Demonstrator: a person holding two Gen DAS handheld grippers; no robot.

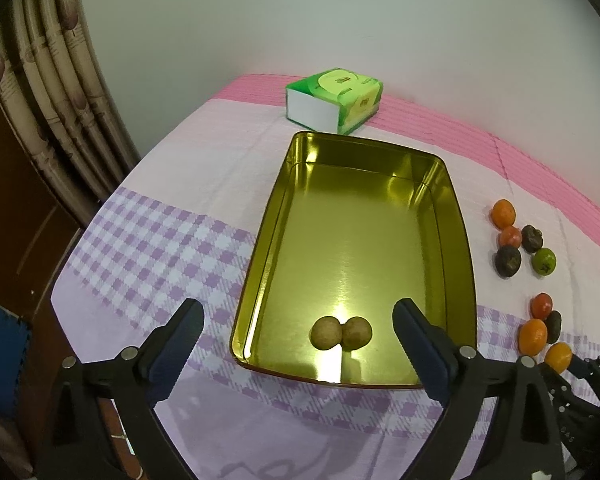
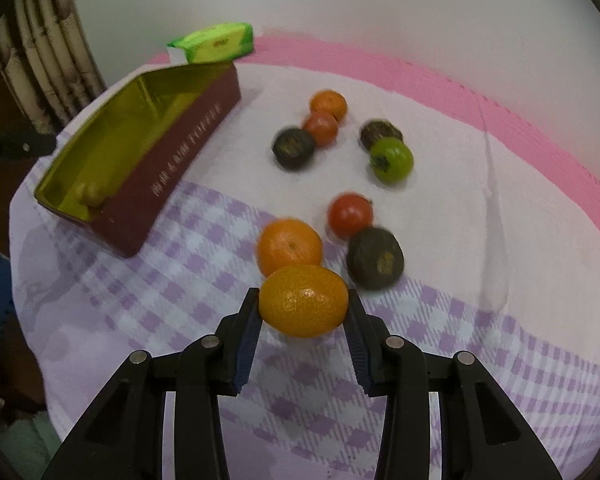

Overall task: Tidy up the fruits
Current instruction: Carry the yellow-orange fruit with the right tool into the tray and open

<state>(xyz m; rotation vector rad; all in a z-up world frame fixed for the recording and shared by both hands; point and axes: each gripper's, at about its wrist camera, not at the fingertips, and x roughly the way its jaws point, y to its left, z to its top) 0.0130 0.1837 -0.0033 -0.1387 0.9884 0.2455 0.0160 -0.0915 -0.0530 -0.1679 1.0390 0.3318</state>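
A gold-lined tin tray (image 1: 456,216) with dark red outer walls (image 2: 172,168) lies on the cloth. Two small brown round fruits (image 1: 340,333) touch each other at its near end, also seen in the right wrist view as brown fruits (image 2: 90,194). My left gripper (image 1: 298,316) hangs open above them, nothing between its fingers. My right gripper (image 2: 303,306) is shut on a yellow-orange citrus fruit (image 2: 303,306), lifted just off the cloth. That fruit (image 1: 559,357) shows at the right edge of the left wrist view.
Loose fruits lie right of the tray: an orange one (image 2: 290,246), a red one (image 2: 350,215), a dark one (image 2: 375,258), and farther back an orange (image 2: 329,105), a green one (image 2: 392,160) and others. A green tissue pack (image 1: 334,100) sits by the wall.
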